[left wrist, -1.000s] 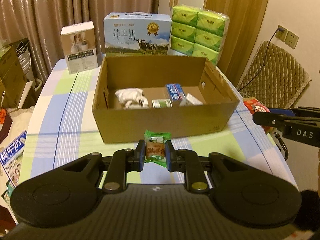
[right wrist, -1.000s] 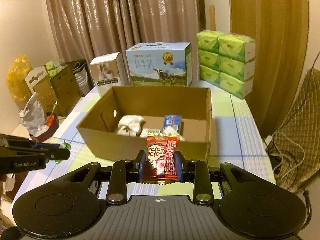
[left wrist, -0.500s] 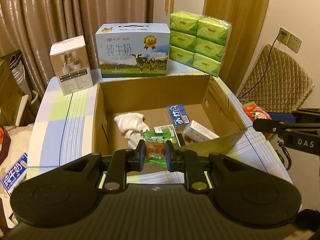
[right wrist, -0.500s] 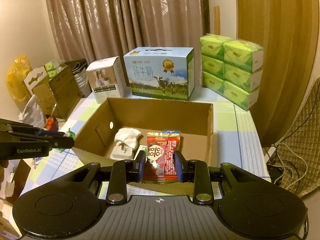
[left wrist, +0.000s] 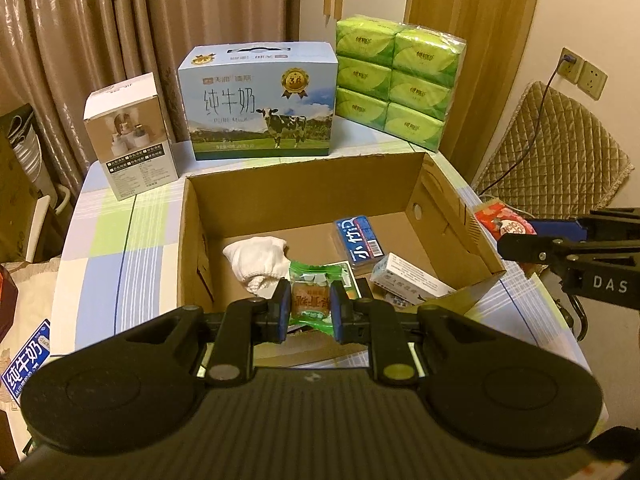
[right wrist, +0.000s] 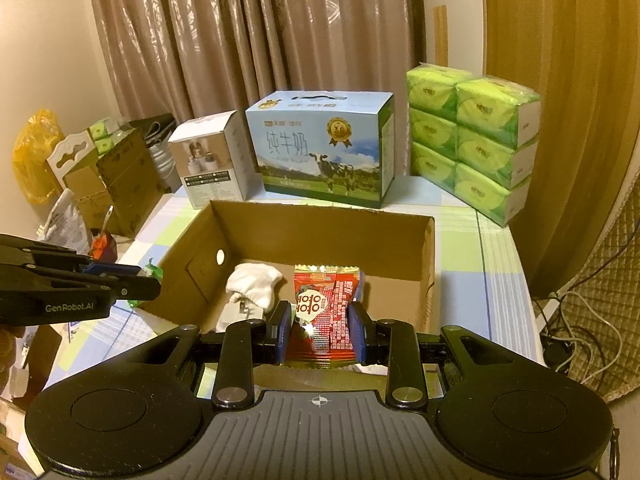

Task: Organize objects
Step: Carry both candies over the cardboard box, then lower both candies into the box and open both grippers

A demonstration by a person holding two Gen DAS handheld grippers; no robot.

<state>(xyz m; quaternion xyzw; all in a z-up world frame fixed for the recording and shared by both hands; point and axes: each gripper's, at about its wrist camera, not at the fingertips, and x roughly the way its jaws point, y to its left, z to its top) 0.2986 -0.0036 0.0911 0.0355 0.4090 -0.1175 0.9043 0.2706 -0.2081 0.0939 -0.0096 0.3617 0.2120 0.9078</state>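
Note:
An open cardboard box [left wrist: 304, 196] stands on the checked table; it also shows in the right wrist view [right wrist: 320, 232]. My left gripper [left wrist: 310, 308] is shut on a green snack packet [left wrist: 316, 296], held over the box's near edge. My right gripper [right wrist: 322, 328] is shut on a red snack packet [right wrist: 326, 304], held over the box's near side. Inside the box lie a white sock [left wrist: 260, 258], a blue pack [left wrist: 358, 240] and a small white carton [left wrist: 408, 280]. The sock also shows in the right wrist view [right wrist: 254, 284].
Behind the box stand a blue milk carton [left wrist: 260, 100], a small white product box [left wrist: 130, 136] and stacked green tissue packs [left wrist: 396, 84]. Curtains hang at the back. A quilted chair [left wrist: 552, 152] is at right. Cardboard boxes and bags [right wrist: 80, 172] sit left of the table.
Both grippers have risen and moved forward over the box, each still holding its packet. The box's inside now shows from above.

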